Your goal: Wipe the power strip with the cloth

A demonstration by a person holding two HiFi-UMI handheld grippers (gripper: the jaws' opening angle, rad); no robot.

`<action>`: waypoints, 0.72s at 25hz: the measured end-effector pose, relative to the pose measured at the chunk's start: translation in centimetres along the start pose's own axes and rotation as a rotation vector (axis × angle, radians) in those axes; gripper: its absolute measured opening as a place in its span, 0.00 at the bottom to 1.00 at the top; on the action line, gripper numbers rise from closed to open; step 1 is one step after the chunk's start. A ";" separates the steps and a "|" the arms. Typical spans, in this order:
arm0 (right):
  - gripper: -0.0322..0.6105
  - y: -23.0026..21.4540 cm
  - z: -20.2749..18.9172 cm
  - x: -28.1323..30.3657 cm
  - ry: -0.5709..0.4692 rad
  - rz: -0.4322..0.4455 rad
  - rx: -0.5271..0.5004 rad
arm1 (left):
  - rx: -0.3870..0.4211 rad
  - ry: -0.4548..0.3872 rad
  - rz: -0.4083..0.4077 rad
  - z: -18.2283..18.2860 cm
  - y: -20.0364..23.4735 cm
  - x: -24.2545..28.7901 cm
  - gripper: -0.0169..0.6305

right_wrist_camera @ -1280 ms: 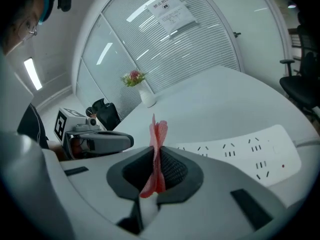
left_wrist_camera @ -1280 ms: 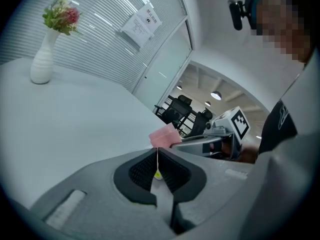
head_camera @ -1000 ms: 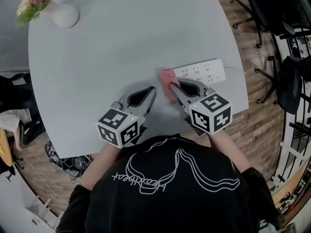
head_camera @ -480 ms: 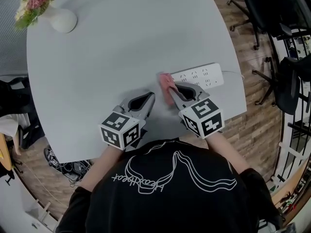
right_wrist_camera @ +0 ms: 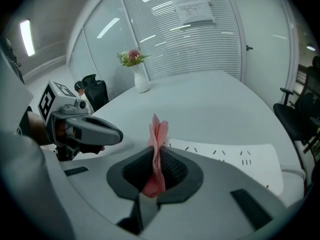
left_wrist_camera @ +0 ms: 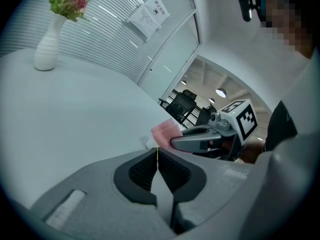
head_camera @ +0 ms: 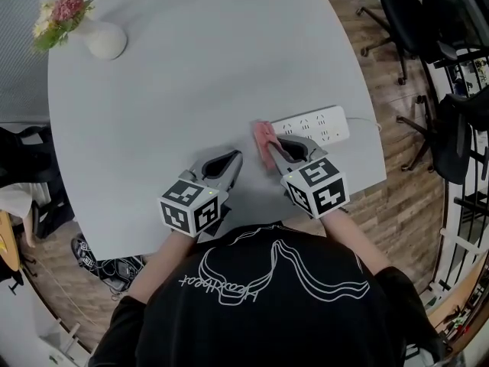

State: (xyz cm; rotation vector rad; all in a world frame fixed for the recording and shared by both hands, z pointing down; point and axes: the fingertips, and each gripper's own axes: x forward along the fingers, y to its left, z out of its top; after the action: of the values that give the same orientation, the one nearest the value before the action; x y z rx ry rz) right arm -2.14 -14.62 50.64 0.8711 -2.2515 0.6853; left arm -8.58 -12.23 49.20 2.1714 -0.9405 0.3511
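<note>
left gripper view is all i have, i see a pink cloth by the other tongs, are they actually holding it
Observer: Yes. The right gripper view shows the right tongs shut on the pink cloth, folds sticking up past the tips.
Operator: where's the power strip
Observer: In the head view the white power strip lies on the table just ahead of those tongs, near its right edge.
Operator: is the cloth on it
Observer: The cloth sits at the strip's left end; actual contact I cannot tell.
</note>
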 end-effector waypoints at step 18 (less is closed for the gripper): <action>0.11 -5.8 -1.1 -2.8 -0.002 -0.127 0.002 | -0.008 0.000 0.027 -0.4 -0.3 0.9 0.05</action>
State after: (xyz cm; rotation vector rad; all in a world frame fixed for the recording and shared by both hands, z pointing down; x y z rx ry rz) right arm 4.12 -16.57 50.77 1.0066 -2.1764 0.6292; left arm -7.68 -12.25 49.79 2.1532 -0.9710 0.3600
